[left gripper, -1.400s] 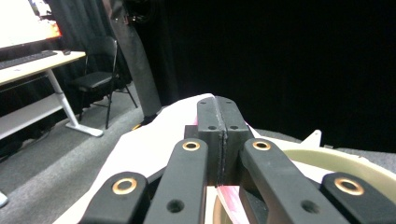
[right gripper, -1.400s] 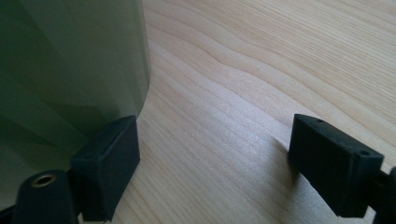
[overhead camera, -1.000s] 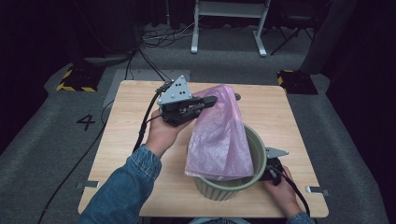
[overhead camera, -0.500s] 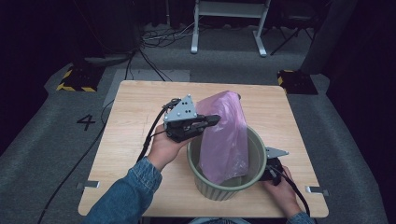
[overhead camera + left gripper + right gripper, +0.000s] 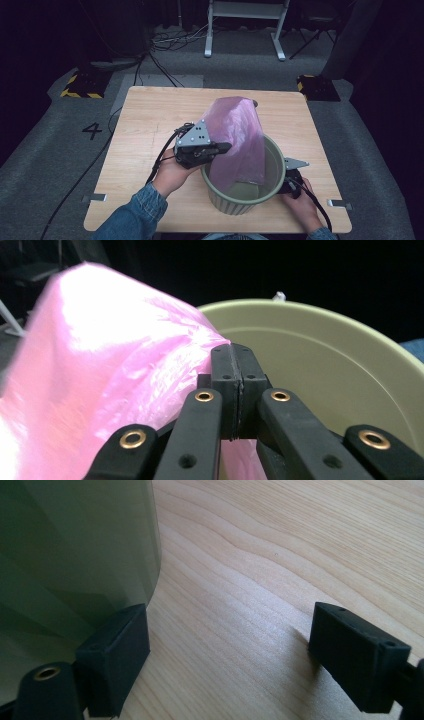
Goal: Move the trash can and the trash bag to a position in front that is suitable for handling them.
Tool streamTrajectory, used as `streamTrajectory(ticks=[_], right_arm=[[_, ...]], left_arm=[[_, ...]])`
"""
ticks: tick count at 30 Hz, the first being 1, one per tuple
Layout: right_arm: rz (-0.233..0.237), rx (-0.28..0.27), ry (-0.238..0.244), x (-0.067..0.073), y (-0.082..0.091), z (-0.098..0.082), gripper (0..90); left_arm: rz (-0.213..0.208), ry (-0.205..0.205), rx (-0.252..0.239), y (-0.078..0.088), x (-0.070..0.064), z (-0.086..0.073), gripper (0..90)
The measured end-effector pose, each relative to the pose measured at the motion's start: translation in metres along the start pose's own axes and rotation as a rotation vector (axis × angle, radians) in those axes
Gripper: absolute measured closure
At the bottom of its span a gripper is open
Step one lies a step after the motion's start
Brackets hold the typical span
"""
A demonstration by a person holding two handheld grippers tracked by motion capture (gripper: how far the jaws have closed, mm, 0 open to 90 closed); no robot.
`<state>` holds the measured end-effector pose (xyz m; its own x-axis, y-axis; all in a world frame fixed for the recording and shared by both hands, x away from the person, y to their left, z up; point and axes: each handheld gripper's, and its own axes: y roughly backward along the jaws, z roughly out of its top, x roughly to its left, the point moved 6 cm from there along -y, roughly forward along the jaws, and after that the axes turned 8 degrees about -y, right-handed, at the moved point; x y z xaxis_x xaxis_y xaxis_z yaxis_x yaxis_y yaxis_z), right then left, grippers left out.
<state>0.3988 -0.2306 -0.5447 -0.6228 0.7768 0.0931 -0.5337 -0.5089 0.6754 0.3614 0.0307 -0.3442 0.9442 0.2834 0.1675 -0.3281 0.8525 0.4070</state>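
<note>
A pale green bin [image 5: 270, 192] stands upright on the wooden table [image 5: 150, 120], near its front edge. A pink plastic bag [image 5: 237, 135] hangs into it, its lower part inside the bin. My left gripper [image 5: 222, 148] is shut on the bag's edge at the bin's left rim; in the left gripper view the closed jaws pinch pink film [image 5: 115, 370] in front of the bin's inner wall [image 5: 320, 360]. My right gripper [image 5: 290, 182] rests low at the bin's right side. It is open, with one pad [image 5: 117, 652] against the bin's outer wall [image 5: 70, 545].
Bare tabletop [image 5: 280, 545] stretches to the right of the bin and across the table's left and far parts. A cable [image 5: 160, 160] trails from the left gripper over the table's left side. A white frame [image 5: 245, 20] and boxes stand on the floor beyond.
My left gripper has come down and toward the front, lowering the pink bag deeper into the bin. The right gripper has stayed beside the bin.
</note>
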Motion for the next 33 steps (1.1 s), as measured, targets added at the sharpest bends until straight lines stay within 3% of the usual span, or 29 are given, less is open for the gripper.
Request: streamTrajectory(ticks=[3, 5, 8, 12, 17, 18, 20, 25, 31, 33], right_arm=[[0.0, 0.0, 0.0, 0.0, 0.0, 0.0, 16.7], [0.0, 0.0, 0.0, 0.0, 0.0, 0.0, 16.7], [0.0, 0.0, 0.0, 0.0, 0.0, 0.0, 16.7], [-0.002, 0.0, -0.001, 0.0, 0.0, 0.0, 16.2], [-0.002, 0.0, -0.002, 0.0, 0.0, 0.0, 16.2], [-0.002, 0.0, -0.002, 0.0, 0.0, 0.0, 16.2], [-0.003, 0.0, -0.002, -0.001, 0.0, 0.0, 16.5], [-0.004, -0.001, -0.004, -0.001, 0.0, 0.0, 17.0], [-0.008, -0.007, -0.008, -0.001, 0.001, 0.0, 20.3], [-0.005, -0.009, -0.008, -0.001, 0.001, 0.0, 22.0]], left_arm=[[-0.014, -0.005, 0.014, 0.0, -0.006, -0.003, 89.2], [-0.047, -0.013, 0.022, 0.001, -0.015, -0.006, 89.2], [-0.095, 0.015, -0.005, 0.003, -0.02, -0.01, 89.0], [-0.114, 0.044, -0.002, 0.003, -0.021, -0.02, 89.0], [-0.143, 0.051, 0.011, -0.001, -0.023, -0.026, 88.7], [-0.177, 0.05, 0.014, -0.003, -0.026, -0.028, 88.4], [-0.197, 0.04, 0.011, -0.002, -0.029, -0.028, 88.0], [-0.199, 0.034, 0.039, -0.003, -0.031, -0.033, 84.2], [-0.181, 0.054, 0.027, -0.001, -0.031, -0.037, 79.4], [-0.17, 0.066, 0.023, 0.0, -0.03, -0.036, 72.2]])
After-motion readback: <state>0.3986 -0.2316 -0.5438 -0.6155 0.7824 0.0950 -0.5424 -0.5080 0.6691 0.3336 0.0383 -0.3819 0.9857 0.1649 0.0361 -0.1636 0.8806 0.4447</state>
